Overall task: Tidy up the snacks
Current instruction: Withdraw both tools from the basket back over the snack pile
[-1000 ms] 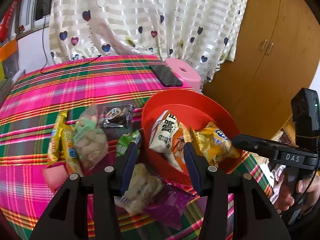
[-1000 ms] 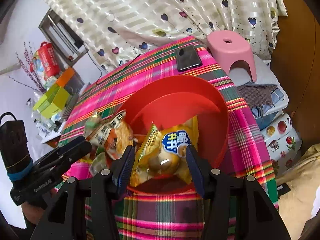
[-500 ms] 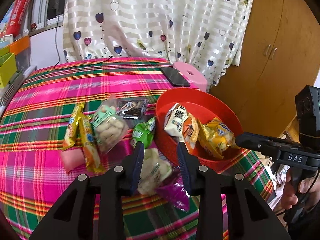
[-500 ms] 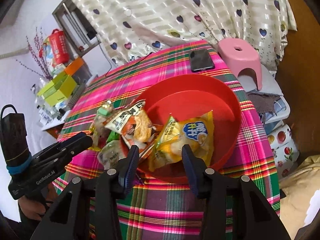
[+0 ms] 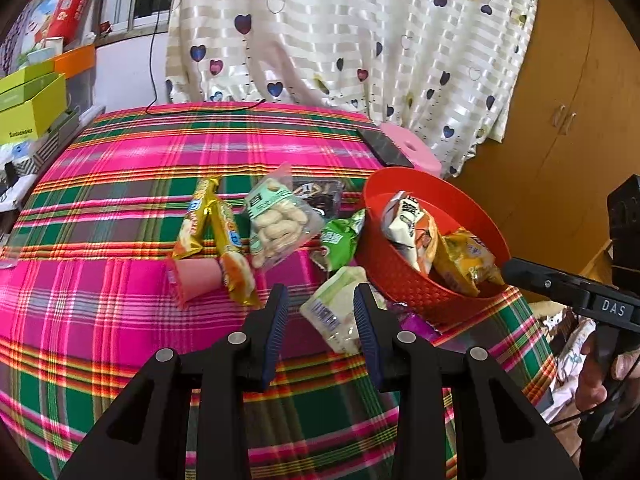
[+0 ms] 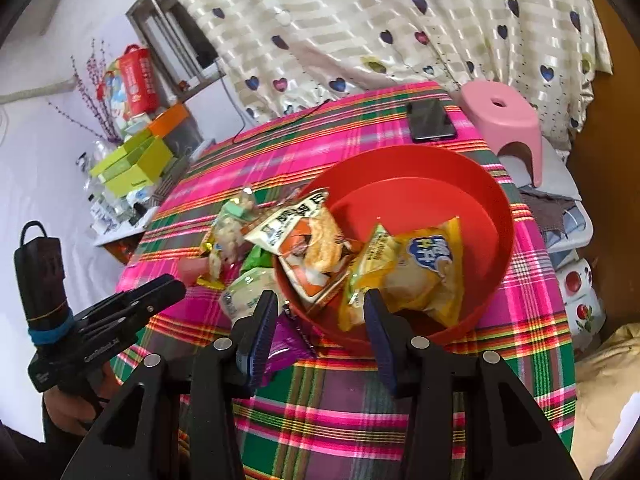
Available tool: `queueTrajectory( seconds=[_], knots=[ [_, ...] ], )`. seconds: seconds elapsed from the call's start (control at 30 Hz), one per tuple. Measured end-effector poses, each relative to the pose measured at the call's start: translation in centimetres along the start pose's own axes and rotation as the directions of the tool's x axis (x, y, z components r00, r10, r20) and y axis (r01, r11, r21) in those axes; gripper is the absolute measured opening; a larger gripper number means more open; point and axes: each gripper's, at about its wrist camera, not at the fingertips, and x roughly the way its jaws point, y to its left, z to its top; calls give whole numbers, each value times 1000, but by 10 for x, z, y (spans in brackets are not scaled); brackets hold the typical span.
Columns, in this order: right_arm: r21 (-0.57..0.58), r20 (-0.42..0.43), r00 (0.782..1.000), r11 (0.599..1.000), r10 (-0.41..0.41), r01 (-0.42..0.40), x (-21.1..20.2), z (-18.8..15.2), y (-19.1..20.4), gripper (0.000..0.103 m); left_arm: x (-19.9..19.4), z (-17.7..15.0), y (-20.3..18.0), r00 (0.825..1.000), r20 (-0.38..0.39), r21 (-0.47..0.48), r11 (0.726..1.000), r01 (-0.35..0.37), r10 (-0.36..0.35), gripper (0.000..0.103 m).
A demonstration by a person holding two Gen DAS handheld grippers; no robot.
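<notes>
Red bowl [image 6: 492,216] sits at the table's [image 5: 120,320] right edge, holding a white-orange snack bag [image 6: 308,236] and a yellow bag [image 6: 416,272]. The rest of the snacks lie on the plaid cloth left of the bowl: gold bars [image 5: 224,236], clear peanut pouch [image 5: 276,224], green packet [image 5: 340,236], pink packet [image 5: 196,278], pale-green bag [image 5: 332,308], purple wrapper [image 6: 284,340].

Versus a second ago, we see both tools pulled back from the bowl with narrower gaps. Left tool [image 5: 320,320] is released, jaws apart above the pale-green bag, gripping nothing. Right tool [image 6: 320,320] is released too, empty, at the bowl's near rim; the yellow bag that was between its jaws now lies in the bowl.

Readable text: "DAS" on the right tool's body [image 5: 612,308]. Bag print is too small for us to read.
</notes>
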Motion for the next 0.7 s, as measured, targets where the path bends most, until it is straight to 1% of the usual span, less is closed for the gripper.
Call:
queueTrajectory(
  seconds=[0.2, 0.4, 0.7],
  knots=[
    [-14, -7, 1000, 1000, 18, -18, 2, 0, 9, 44, -3, -2, 11, 1000, -1, -23, 1000, -12, 12, 36],
    [-20, -16, 1000, 1000, 18, -19, 4, -1, 14, 46, -5, -3, 27, 1000, -7, -63, 998, -31, 30, 36],
    [-47, -25, 999, 998, 33, -34, 10, 0, 28, 48, -3, -6, 45, 999, -25, -119, 992, -35, 32, 36]
  ],
)
